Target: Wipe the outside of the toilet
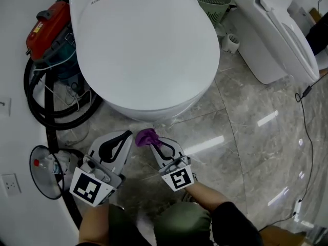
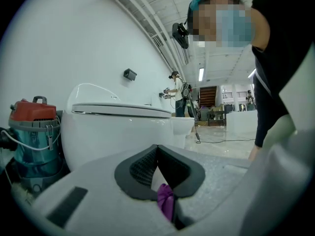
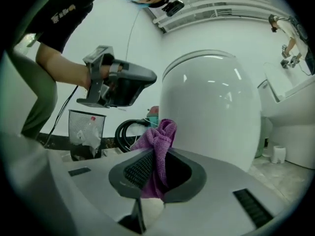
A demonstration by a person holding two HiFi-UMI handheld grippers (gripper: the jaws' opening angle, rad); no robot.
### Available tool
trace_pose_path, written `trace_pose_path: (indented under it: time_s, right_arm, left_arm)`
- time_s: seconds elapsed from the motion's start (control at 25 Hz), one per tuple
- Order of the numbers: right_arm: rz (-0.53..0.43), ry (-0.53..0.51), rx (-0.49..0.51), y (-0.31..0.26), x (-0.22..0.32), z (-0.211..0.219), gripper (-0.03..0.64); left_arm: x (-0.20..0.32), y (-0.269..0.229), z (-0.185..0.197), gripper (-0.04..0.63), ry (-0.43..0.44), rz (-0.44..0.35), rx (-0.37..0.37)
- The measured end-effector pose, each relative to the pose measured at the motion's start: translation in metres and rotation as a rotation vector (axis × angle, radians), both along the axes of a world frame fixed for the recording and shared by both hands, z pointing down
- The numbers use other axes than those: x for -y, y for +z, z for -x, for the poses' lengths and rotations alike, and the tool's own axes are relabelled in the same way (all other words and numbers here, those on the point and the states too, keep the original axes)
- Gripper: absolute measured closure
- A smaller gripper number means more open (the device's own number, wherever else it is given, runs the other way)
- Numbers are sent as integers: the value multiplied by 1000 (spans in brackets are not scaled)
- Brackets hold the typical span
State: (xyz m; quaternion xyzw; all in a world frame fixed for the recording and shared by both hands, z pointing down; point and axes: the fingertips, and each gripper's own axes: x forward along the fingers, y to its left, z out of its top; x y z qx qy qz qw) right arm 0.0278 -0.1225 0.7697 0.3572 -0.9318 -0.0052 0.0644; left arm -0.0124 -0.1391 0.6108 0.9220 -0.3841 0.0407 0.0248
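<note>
Wiping has not started, I judge (this is the approach). The right gripper (image 1: 155, 141) is clenched on a bunched purple microfibre cloth (image 1: 146, 136), held just short of the glossy white lidded toilet (image 1: 148, 50), which stands at the grey stone floor's (image 1: 246, 137) far-left edge. Next the cloth must press against the bowl's front. The left gripper (image 1: 124, 136) is closed, just beside it.

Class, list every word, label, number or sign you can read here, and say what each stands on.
Small print on the toilet lid: too small to read.
Yellow label on the red vacuum cleaner: too blurred to read.
Pale print on the person's shirt: blurred.
No text can be quoted.
</note>
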Motion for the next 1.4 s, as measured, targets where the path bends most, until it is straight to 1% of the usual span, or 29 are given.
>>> trace_pose_path:
  time_s: [0.04,0.16,0.24,0.32,0.56,0.64,0.8,1.0,1.12,1.4]
  right_arm:
    - [-13,-13,1,1,5,12,563]
    - [-53,-33,-31,6,22,33,563]
    - [-70,-31,-52,7,31,35,563]
    - [-74,-9,-63,8,37,28,563]
    - [-56,106,-57,9,49,-28,563]
    - [-36,157,-60,11,53,-53,563]
    - [10,293,-78,18,72,-107,563]
    - [-5,402,-115,15,109,-149,564]
    - [20,461,-96,17,130,-166,565]
    - [146,652,-11,35,177,-200,566]
  left_arm:
    - [0,-2,1,592,-4,-6,-7]
    - [-1,2,6,592,-16,7,9]
    - [0,-2,6,592,-15,-3,0]
    - [1,-5,6,592,-14,-13,-10]
    - [5,-4,-1,592,8,-16,-29]
    - [5,2,-3,592,11,-4,-13]
    - [3,13,-5,592,18,31,18]
    - [1,17,-7,592,25,45,34]
    - [-1,19,-9,592,28,50,39]
    - [-3,21,-15,592,46,57,50]
